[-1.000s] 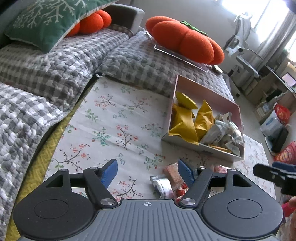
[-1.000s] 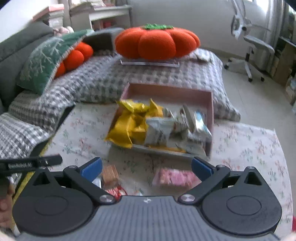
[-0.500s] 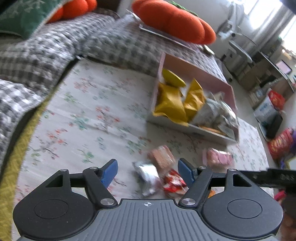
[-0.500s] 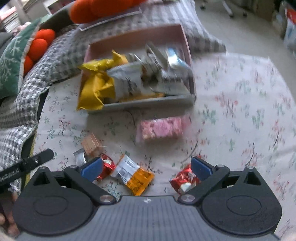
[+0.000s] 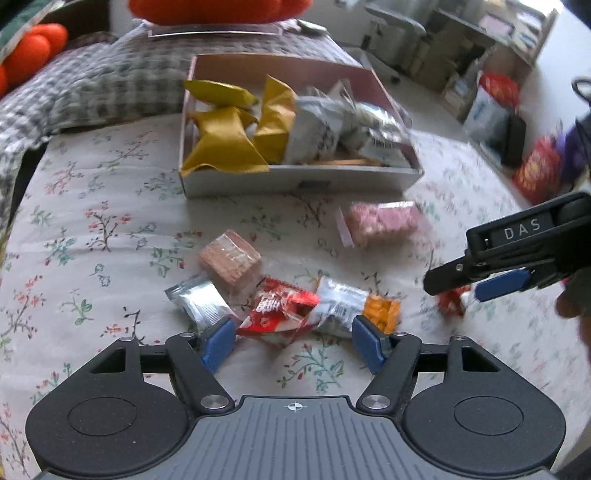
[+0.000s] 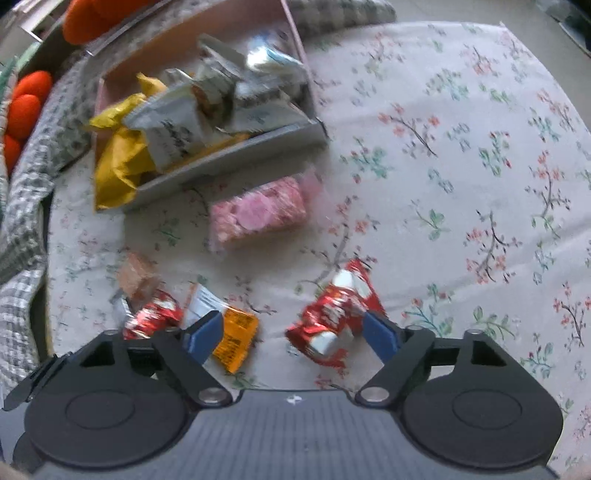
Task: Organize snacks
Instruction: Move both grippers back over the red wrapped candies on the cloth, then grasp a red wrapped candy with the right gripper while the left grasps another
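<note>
While both grippers point steeply down at the floral tablecloth (image 5: pixel 110 206), the parts read as follows.

Left gripper (image 5: pixel 293 341): jaws partly open and just closing a little; blue pads either side of a red-and-white snack packet (image 5: pixel 280 310) without pressing it; nothing held.

Right gripper (image 6: pixel 291 332): jaws wide but just narrowing; a red candy wrapper (image 6: pixel 332 314) lies between the blue pads, close to the right one, not gripped. Seen from the left wrist view, this gripper (image 5: pixel 465 286) hangs over the same wrapper at the right.

Near cluster: silver sachet (image 5: pixel 201 304), brown wafer block (image 5: pixel 229 262), and silver-and-orange packet (image 5: pixel 354 308), lying together on the cloth around the left gripper's tips.

Middle ground: pink wrapped bar (image 5: pixel 382 223), alone, just in front of the box.

Far: pink open box (image 5: pixel 295 181) holding yellow packets (image 5: pixel 225 140) on its left and silver-white packets (image 5: pixel 343 129) on its right.

Background: checked grey cushion (image 5: pixel 92 88) and orange pumpkin pillow (image 5: pixel 218 9) beyond the box.
</note>
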A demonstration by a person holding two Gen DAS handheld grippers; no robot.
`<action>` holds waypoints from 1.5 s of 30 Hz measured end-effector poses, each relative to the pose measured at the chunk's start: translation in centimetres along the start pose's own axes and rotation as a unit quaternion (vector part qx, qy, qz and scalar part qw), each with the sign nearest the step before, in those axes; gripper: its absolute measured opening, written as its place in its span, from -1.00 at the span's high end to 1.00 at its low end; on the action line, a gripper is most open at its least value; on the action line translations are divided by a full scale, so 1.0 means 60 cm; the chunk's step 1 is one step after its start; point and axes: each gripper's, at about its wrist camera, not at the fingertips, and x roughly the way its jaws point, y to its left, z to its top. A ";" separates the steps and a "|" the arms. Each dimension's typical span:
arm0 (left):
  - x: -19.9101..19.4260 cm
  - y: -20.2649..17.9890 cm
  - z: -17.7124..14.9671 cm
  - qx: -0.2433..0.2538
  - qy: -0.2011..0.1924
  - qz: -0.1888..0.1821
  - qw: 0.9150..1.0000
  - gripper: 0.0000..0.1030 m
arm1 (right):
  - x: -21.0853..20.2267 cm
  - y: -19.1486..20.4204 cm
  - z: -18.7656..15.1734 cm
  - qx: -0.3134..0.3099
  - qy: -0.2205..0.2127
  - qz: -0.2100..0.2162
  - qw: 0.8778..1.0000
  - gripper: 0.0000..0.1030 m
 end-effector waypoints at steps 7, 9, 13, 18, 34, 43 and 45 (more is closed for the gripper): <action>0.038 0.009 -0.001 0.005 0.023 0.027 0.999 0.42 | 0.038 0.000 -0.012 -0.001 0.019 -0.047 0.999 0.01; 0.037 0.014 0.000 0.001 0.019 0.033 0.999 0.42 | 0.033 0.000 -0.011 0.003 0.008 -0.045 0.999 0.33; 0.026 0.027 0.004 -0.023 0.015 0.024 0.999 1.00 | 0.030 0.002 -0.016 -0.002 -0.006 -0.042 0.999 0.48; 0.015 0.036 0.009 -0.033 0.004 0.022 0.999 1.00 | 0.011 0.010 -0.019 -0.018 -0.024 -0.033 0.999 0.52; 0.059 0.033 0.039 -0.095 -0.012 0.003 0.995 -0.33 | -0.037 0.053 -0.009 -0.068 -0.081 0.025 0.994 0.52; 0.056 0.048 0.049 -0.129 -0.024 -0.007 0.991 0.43 | -0.040 0.056 -0.010 -0.074 -0.089 0.025 0.993 0.52; 0.044 0.053 0.052 -0.137 -0.030 -0.015 0.990 0.43 | -0.041 0.055 -0.008 -0.072 -0.090 0.027 0.993 0.52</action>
